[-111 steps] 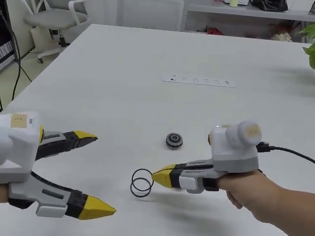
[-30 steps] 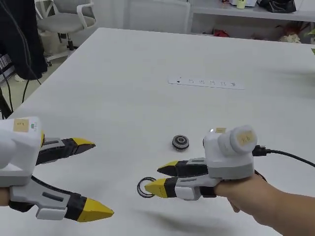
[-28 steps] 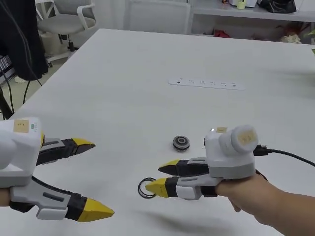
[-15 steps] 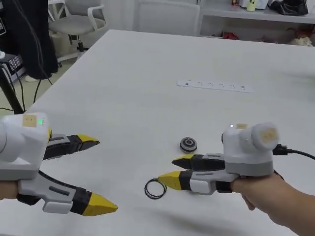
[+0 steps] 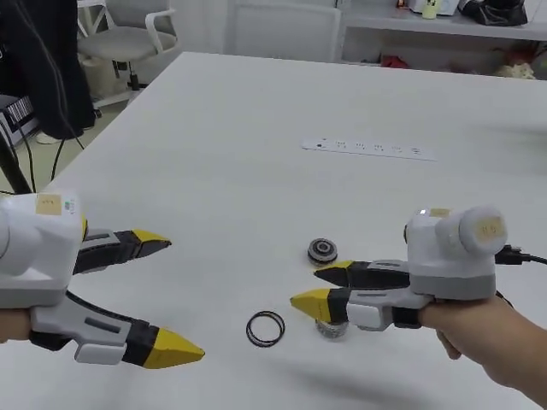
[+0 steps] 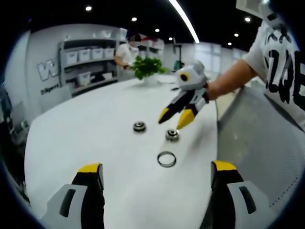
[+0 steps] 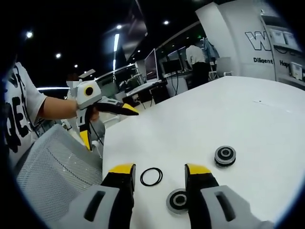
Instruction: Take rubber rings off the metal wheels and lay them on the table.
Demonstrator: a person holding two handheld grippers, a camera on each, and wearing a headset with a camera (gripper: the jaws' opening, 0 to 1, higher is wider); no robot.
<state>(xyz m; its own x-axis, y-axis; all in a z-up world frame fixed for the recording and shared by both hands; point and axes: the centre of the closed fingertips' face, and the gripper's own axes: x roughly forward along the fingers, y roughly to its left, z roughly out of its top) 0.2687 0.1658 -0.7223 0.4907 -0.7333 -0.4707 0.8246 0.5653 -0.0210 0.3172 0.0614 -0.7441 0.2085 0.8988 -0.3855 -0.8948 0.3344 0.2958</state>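
Your left gripper (image 5: 167,295) hangs low at the left above the table (image 5: 256,154), jaws spread wide and holding nothing, tips aimed toward the work. Just right of it, black rubber rings (image 5: 266,328) lie flat on the table, overlapped, so at least one wheel looks done. Next comes the near wheel (image 5: 330,330), close beside the rings and partly tucked under your right gripper (image 5: 318,288). That gripper is level and points left, jaws parted a modest way and empty. In the right gripper view the wheel sits on the table between its tips. Your hand (image 5: 479,337) grips it from behind, wrist low. Beyond it the far wheel (image 5: 323,250) rests alone.

I judge you're lining up on the near wheel. Whether it wears a ring is too small to tell, so check that first. If it does, drop the right tips to the rim and catch the rubber. Bring the left gripper across to pin the wheel so it doesn't skate as you peel.
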